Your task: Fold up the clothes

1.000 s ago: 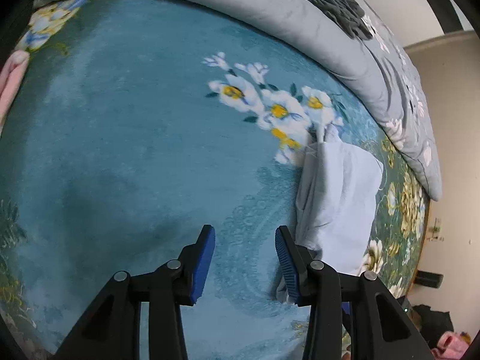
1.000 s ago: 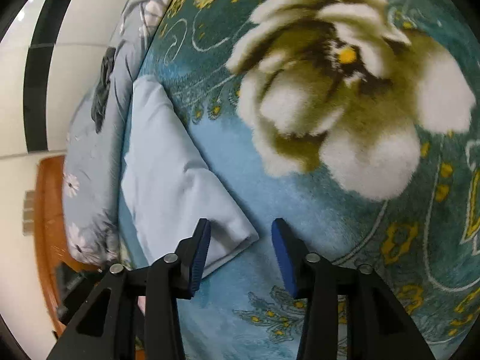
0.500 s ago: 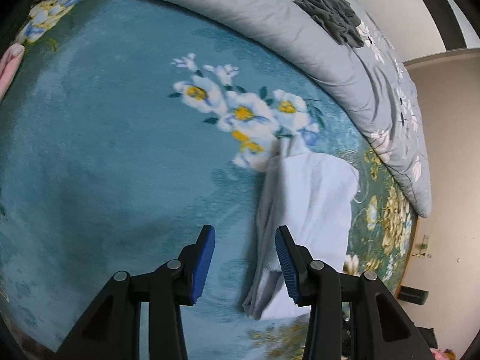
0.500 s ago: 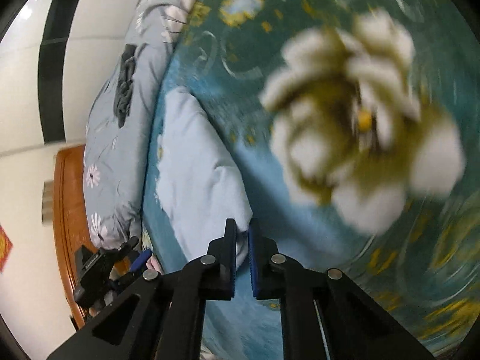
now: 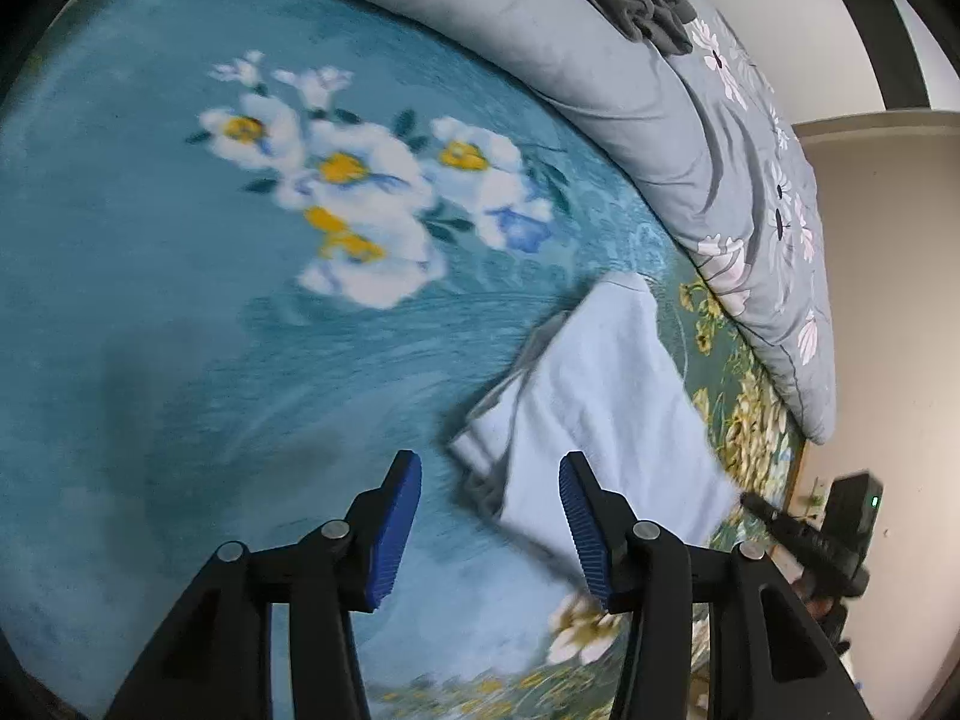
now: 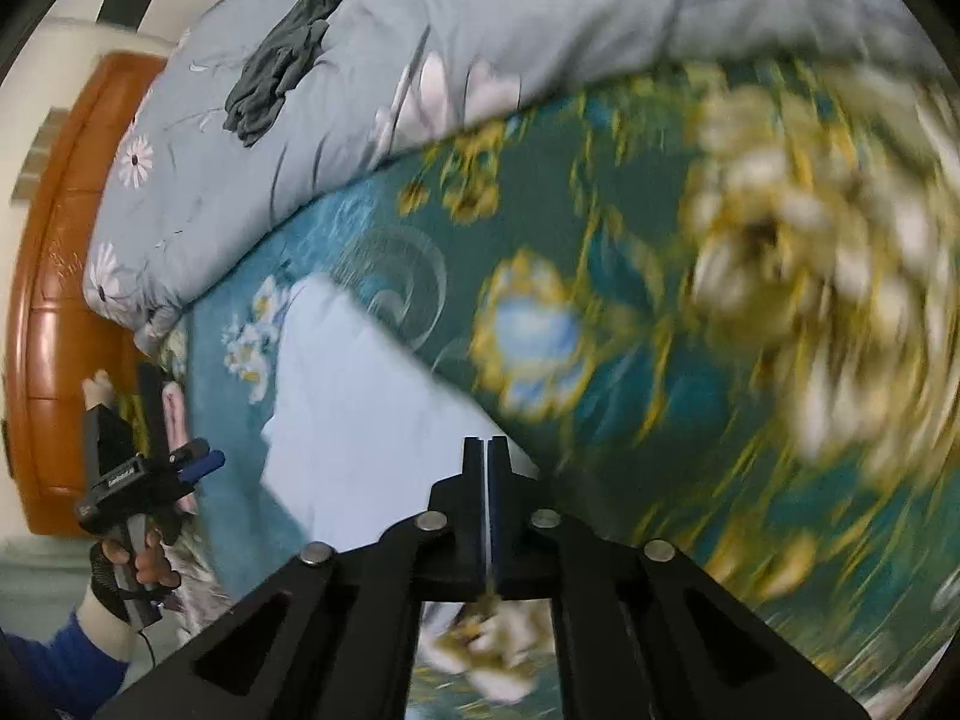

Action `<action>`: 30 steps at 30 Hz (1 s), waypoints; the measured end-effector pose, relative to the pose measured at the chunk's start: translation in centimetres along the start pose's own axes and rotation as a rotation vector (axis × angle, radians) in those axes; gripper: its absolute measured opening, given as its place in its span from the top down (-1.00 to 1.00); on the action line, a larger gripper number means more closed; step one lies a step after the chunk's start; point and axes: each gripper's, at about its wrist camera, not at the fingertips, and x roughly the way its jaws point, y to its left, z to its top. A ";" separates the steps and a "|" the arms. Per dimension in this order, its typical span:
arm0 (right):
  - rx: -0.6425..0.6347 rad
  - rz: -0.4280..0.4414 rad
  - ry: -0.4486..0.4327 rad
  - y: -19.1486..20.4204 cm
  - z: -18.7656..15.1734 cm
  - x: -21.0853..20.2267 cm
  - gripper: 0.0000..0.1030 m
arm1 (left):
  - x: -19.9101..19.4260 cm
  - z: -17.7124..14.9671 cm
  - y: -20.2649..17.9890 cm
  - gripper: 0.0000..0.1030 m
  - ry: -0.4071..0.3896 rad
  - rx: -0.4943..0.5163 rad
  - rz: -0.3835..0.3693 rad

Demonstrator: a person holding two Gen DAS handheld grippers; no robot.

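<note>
While right claw point(image 6: 486, 450) stays clamped | folded garment point(image 5: 606, 414) dragged sideways

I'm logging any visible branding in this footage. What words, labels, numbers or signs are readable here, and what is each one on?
Left gripper body, seen from the right wrist view: a small white label, too small and blurred to read.
Floral blanket, grey floral quilt, light blue folded garment, dark grey garment, right gripper: no text.
</note>
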 end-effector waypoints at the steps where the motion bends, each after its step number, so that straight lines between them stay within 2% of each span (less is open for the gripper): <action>1: -0.004 0.008 0.001 -0.5 1.3 -0.3 0.99 | 0.6 0.1 -0.3 -0.03 0.006 -0.001 -0.006; 4: -0.018 -0.002 0.002 -1.6 4.3 -0.9 0.99 | 2.5 0.7 -1.4 -0.03 0.029 0.018 0.018; 8: 0.014 0.046 -0.060 -2.0 3.7 -1.4 0.97 | 4.2 1.3 -2.7 -0.03 0.053 0.070 0.058; 10: 0.063 0.069 -0.092 -2.6 1.5 -1.1 0.97 | 4.8 1.7 -3.0 -0.05 0.068 0.092 0.086; 14: 0.175 0.112 -0.122 -3.5 -3.7 0.1 0.95 | 5.5 2.5 -3.3 -0.10 0.092 0.134 0.096; 18: 0.272 0.146 -0.132 -3.5 -7.5 1.7 0.93 | 6.5 3.2 -3.5 -0.14 0.127 0.189 0.111; 19: 0.296 0.154 -0.135 -3.6 -8.5 2.1 0.89 | 6.9 3.3 -3.6 -0.15 0.140 0.203 0.107; 21: 0.345 0.171 -0.140 -3.6 -10.4 2.9 0.41 | 7.6 3.5 -3.9 -0.19 0.165 0.232 0.102; 23: 0.392 0.188 -0.145 -3.6 -12.2 3.7 0.14 | 8.3 3.6 -4.1 -0.19 0.188 0.269 0.111; 26: 0.417 0.217 -0.150 -3.4 -12.6 4.7 0.13 | 9.2 3.8 -4.2 -0.20 0.212 0.302 0.115; 30: 0.415 0.239 -0.146 -3.1 -12.4 5.9 0.13 | 9.3 4.0 -3.7 -0.27 0.220 0.307 0.070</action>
